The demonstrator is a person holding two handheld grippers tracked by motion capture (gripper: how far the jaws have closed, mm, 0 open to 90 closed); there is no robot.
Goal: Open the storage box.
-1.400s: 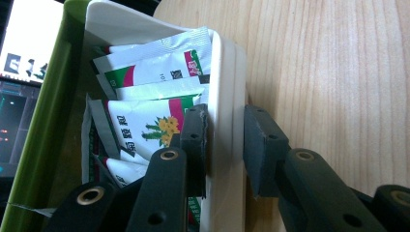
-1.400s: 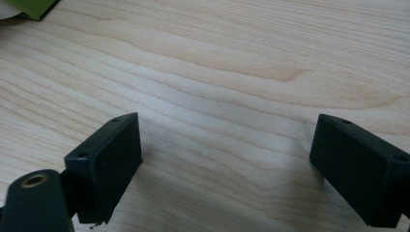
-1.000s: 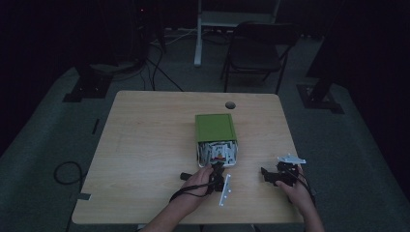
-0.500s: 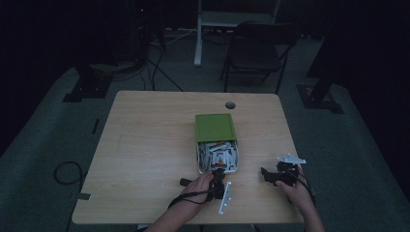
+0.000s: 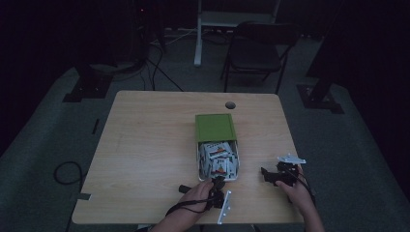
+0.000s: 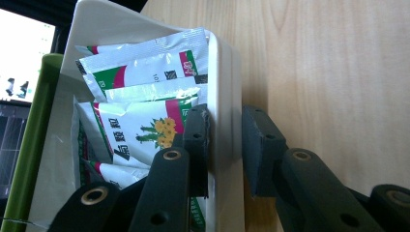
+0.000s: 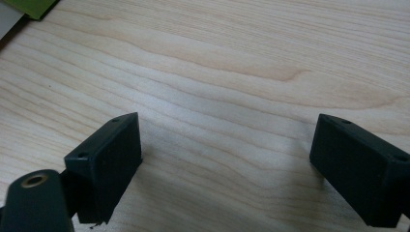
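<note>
High view: white box [image 5: 235, 170] of sachets [image 5: 218, 157] at the worktop's [image 5: 145, 145] near middle, green lid [image 5: 215, 127] slid toward the far end. Left gripper [image 5: 218, 186] at the box's near wall. Left gripper view: left gripper [image 6: 225, 145] fingers [image 6: 197, 140] straddling that white wall [image 6: 221, 96], one inside against a sachet [image 6: 145, 128], one outside, narrowly parted with a slight gap on the outside. Right gripper [image 5: 270, 175] well apart to the right; right gripper view: right gripper [image 7: 227, 164] fingers [image 7: 109, 154] spread wide over bare wood, holding nothing.
</note>
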